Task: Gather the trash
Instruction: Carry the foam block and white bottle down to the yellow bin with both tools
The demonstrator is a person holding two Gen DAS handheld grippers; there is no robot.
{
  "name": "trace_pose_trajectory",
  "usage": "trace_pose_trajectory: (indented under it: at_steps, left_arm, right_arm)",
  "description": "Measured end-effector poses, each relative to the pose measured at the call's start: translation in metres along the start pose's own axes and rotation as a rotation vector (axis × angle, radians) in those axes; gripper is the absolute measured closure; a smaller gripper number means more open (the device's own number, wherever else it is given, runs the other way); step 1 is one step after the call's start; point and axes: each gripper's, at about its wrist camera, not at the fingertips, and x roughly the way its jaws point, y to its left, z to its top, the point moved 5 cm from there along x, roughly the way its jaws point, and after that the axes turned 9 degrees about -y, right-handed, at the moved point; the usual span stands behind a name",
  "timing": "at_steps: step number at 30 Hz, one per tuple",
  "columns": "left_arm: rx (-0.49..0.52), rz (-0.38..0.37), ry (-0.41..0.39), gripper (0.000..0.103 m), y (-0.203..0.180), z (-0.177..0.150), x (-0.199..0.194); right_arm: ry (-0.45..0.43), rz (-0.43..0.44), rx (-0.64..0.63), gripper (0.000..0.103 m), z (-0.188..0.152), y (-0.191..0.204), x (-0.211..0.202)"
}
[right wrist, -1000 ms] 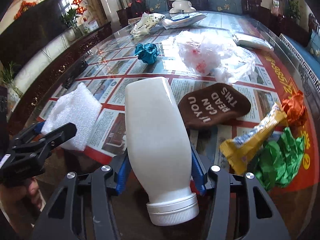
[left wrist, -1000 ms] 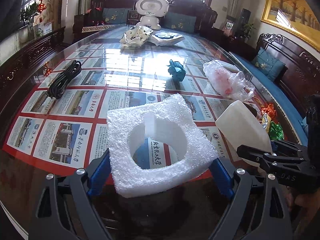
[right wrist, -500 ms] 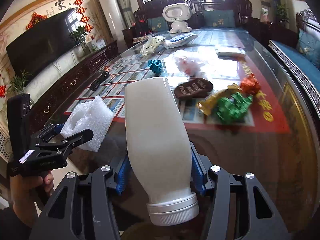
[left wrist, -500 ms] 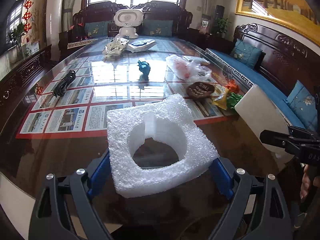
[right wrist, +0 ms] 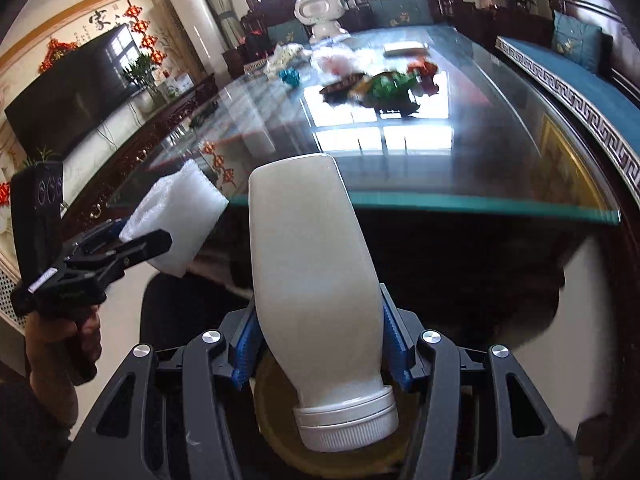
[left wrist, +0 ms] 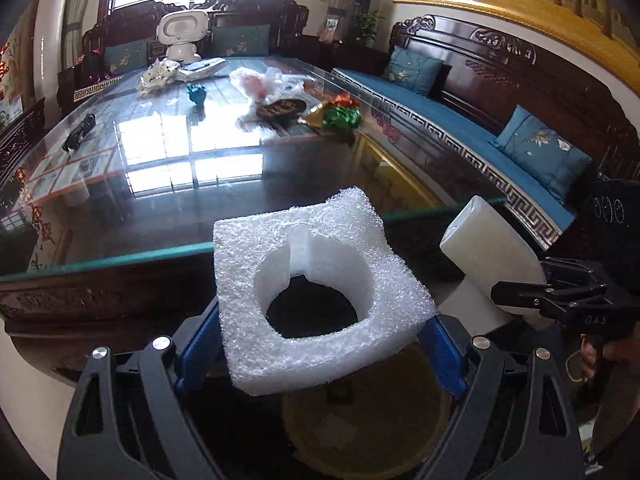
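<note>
Gripping: left tool point(left wrist: 320, 344) clamped on foam point(left wrist: 320, 300); right tool point(right wrist: 320, 344) clamped on bottle point(right wrist: 312, 272), past desk point(right wrist: 480, 200) edge.

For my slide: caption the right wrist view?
Right gripper holding white bottle above a round bin.

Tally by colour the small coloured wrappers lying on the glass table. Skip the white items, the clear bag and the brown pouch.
Teal wrapper: 1
Orange wrapper: 1
Green wrapper: 1
Yellow wrapper: 1
Total: 4
</note>
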Motion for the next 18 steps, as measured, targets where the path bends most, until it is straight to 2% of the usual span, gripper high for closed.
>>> trace_pose_trajectory:
  at_steps: [8,15,17,18]
  left_arm:
    - [0.021,-0.093,0.187,0.015,-0.032,-0.099,0.021]
    - [0.049,-0.079,0.275,0.015,-0.037,-0.138,0.034]
    - [0.049,-0.078,0.289,0.015,-0.037,-0.142,0.037]
    - [0.051,-0.074,0.294,0.015,-0.038,-0.143,0.038]
  right_arm:
    - [0.179,0.016,0.154,0.051,-0.101,-0.009,0.032]
    - [0.257,-0.030,0.154,0.050,-0.135,-0.013,0.047]
    - [0.269,-0.053,0.147,0.041,-0.137,-0.015,0.053]
    - [0.272,-0.059,0.141,0.026,-0.137,-0.016,0.055]
